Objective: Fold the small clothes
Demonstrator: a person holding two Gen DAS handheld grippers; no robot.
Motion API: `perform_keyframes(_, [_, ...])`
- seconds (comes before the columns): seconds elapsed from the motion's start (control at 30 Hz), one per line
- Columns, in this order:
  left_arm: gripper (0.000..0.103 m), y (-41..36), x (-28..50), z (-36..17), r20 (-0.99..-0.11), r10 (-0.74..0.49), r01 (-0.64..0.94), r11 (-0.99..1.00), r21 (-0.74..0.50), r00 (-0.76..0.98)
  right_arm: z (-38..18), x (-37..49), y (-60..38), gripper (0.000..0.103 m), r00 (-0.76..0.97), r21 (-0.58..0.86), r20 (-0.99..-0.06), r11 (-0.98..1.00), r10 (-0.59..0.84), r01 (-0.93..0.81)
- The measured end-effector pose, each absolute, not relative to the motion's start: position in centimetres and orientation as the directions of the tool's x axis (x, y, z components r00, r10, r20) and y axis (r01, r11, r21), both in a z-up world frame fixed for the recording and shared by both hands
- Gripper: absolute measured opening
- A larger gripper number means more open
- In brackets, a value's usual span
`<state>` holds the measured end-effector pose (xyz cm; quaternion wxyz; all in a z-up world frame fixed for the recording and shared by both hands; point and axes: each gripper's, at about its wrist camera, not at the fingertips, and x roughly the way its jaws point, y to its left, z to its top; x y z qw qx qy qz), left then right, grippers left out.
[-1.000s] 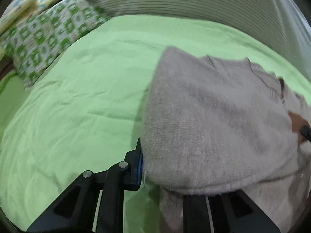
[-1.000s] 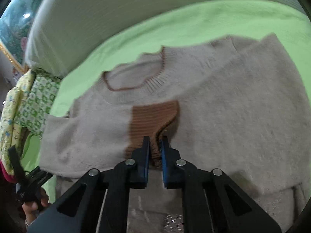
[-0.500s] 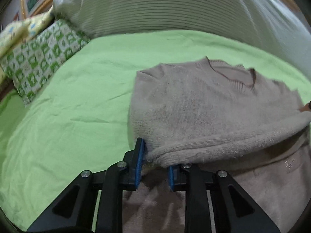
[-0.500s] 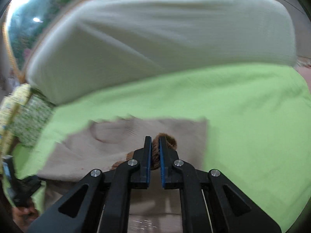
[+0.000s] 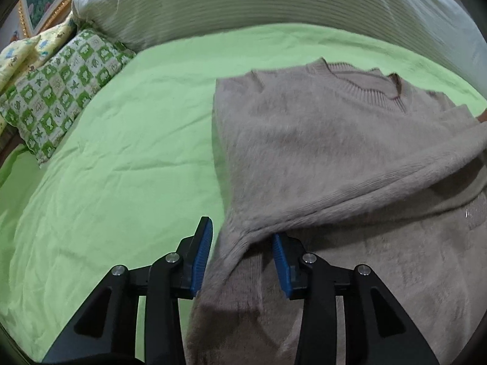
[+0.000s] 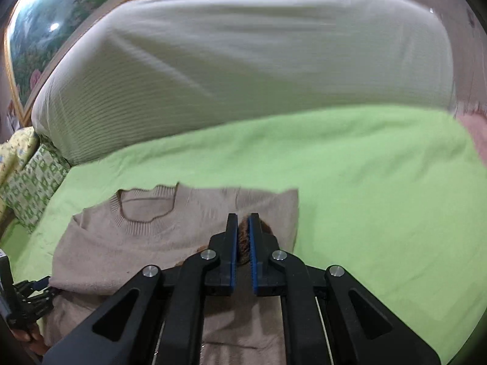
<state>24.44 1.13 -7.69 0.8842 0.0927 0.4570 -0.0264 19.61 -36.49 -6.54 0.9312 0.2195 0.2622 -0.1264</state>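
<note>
Left tongs [image 5: 240, 252] just opening around beige sweater [image 5: 319, 152] fold, right tongs [image 6: 243, 243] pinching brown cuff [image 6: 243, 237]

I'm working in a bedroom at home. A light green sheet [image 5: 127, 158] covers the bed across the middle of both views. A big ribbed pale bolster [image 6: 243, 70] lies along the top of the frame. At the left edge sit a green-and-white patterned pillow [image 5: 64, 91] and a yellow printed one [image 5: 21, 54]. In the upper left corner hangs a gold-framed flower picture [image 5: 45, 3].
</note>
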Motion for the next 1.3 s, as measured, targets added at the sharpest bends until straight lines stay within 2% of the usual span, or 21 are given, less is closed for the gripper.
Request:
perform_keyframes(0.07, [0.041,1.4,24.1,-8.1,-0.824,0.029,0.142,0.981,0.132,0.566,-8.5,19.7,-36.3,0.008,0.789,0.301,-0.600,0.875,-0.135,0.379])
perform_keyframes(0.17, [0.044,2.1,23.2,-7.9,-0.831,0.013,0.156,0.981,0.119,0.556,-12.0,19.3,-36.6,0.012,0.732,0.325,-0.676,0.859,-0.082,0.397])
perform_keyframes(0.23, [0.053,2.9,22.8,-7.2,-0.839,-0.016,0.159,0.984,0.084,0.544,-12.7,18.5,-36.9,0.026,0.729,0.357,-0.681,0.841,-0.064,0.407])
perform_keyframes(0.27, [0.054,3.6,22.5,-6.4,-0.836,-0.039,0.151,0.987,0.053,0.547,-12.6,17.9,-37.2,0.047,0.730,0.368,-0.680,0.830,-0.068,0.420])
perform_keyframes(0.3, [0.054,4.2,22.4,-5.5,-0.829,-0.055,0.144,0.989,0.031,0.556,-12.2,17.3,-37.4,0.061,0.737,0.375,-0.672,0.822,-0.078,0.429])
perform_keyframes(0.37, [0.061,5.2,22.9,-3.9,-0.816,-0.085,0.120,0.993,-0.019,0.571,-11.3,16.3,-37.7,0.063,0.755,0.380,-0.648,0.815,-0.102,0.437])
perform_keyframes(0.43, [0.074,5.9,24.3,-2.8,-0.808,-0.107,0.082,0.994,-0.073,0.580,-10.3,15.5,-38.0,0.063,0.775,0.393,-0.620,0.806,-0.123,0.442])
perform_keyframes(0.53, [0.080,5.6,27.4,-2.5,-0.814,-0.113,0.044,0.993,-0.107,0.569,-9.6,15.4,-37.7,0.063,0.802,0.439,-0.590,0.798,-0.092,0.414])
perform_keyframes(0.8, [0.083,3.4,35.4,-6.9,-0.892,-0.147,0.013,0.988,-0.157,0.428,-11.0,20.2,-37.3,0.065,0.749,0.400,-0.661,0.816,-0.058,0.417])
perform_keyframes(0.83, [0.083,3.4,35.9,-7.3,-0.893,-0.146,0.012,0.988,-0.155,0.426,-11.1,21.0,-37.5,0.068,0.739,0.392,-0.671,0.822,-0.051,0.413])
perform_keyframes(0.87, [0.084,3.2,36.4,-7.9,-0.893,-0.143,0.013,0.988,-0.152,0.428,-11.4,21.7,-37.6,0.076,0.726,0.385,-0.687,0.828,-0.037,0.407])
perform_keyframes(0.9, [0.077,3.1,36.5,-8.2,-0.890,-0.139,0.016,0.989,-0.147,0.435,-11.9,22.6,-37.8,0.078,0.707,0.379,-0.707,0.834,-0.018,0.401])
perform_keyframes(0.93, [0.062,2.8,36.5,-8.4,-0.883,-0.144,0.031,0.989,-0.146,0.447,-12.3,23.1,-37.9,0.078,0.697,0.377,-0.717,0.839,-0.004,0.393])
perform_keyframes(0.97, [0.050,2.5,36.3,-8.3,-0.869,-0.173,0.064,0.985,-0.162,0.463,-12.8,23.7,-37.9,0.069,0.691,0.382,-0.723,0.847,0.023,0.371])
perform_keyframes(1.0, [0.024,2.3,36.1,-8.0,-0.854,-0.213,0.093,0.977,-0.192,0.475,-13.3,24.2,-37.7,0.027,0.682,0.379,-0.730,0.855,0.042,0.353])
perform_keyframes(1.03, [0.014,2.2,36.0,-7.6,-0.844,-0.206,0.094,0.979,-0.183,0.495,-13.4,24.5,-37.6,0.016,0.677,0.372,-0.735,0.861,0.044,0.348])
perform_keyframes(1.07, [0.009,2.3,35.7,-7.1,-0.833,-0.164,0.076,0.986,-0.146,0.529,-12.9,24.7,-37.4,0.015,0.686,0.359,-0.727,0.868,0.029,0.344])
perform_keyframes(1.2, [0.008,4.8,36.5,-8.3,-0.832,-0.162,-0.002,0.981,-0.193,0.531,-11.3,23.7,-37.2,0.014,0.745,0.346,-0.667,0.873,-0.029,0.344])
perform_keyframes(1.27, [0.009,5.9,36.9,-9.0,-0.829,-0.201,-0.007,0.971,-0.239,0.522,-12.8,24.3,-37.1,0.015,0.701,0.314,-0.712,0.875,-0.041,0.369])
perform_keyframes(1.3, [0.012,5.8,36.7,-8.7,-0.830,-0.192,0.002,0.975,-0.224,0.523,-13.6,24.7,-37.1,0.019,0.684,0.315,-0.729,0.872,-0.030,0.374])
